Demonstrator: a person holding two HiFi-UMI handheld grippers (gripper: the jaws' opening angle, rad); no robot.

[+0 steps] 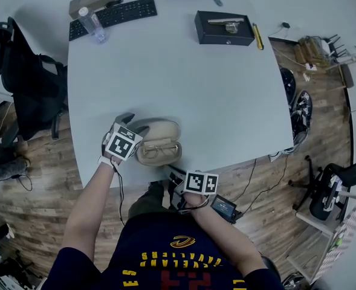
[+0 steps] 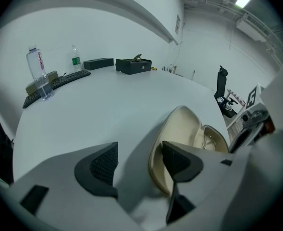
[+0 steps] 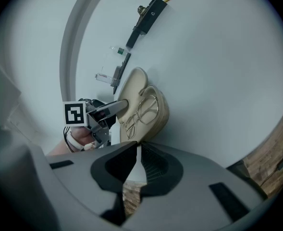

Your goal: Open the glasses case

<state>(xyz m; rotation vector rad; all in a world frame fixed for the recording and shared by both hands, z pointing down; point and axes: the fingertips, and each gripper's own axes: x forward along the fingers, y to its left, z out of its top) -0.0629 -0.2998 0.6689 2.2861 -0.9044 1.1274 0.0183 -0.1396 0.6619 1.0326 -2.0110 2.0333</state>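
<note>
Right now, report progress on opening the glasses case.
Done: the beige clamshell glasses case lies open on the white table, wire-rimmed glasses showing inside. In hand: the left claw, open, sits at the lid; the right claw hangs nearly closed, empty. Left: probably only withdrawing.

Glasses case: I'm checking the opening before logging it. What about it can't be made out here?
- Head view: the glasses case's left end, behind the left gripper's marker cube.
- Left gripper view: whether the finger touches the lid; it overlaps it.
- Right gripper view: the case's near end, behind the right gripper.
- Head view: the glasses, too small for detail.
</note>
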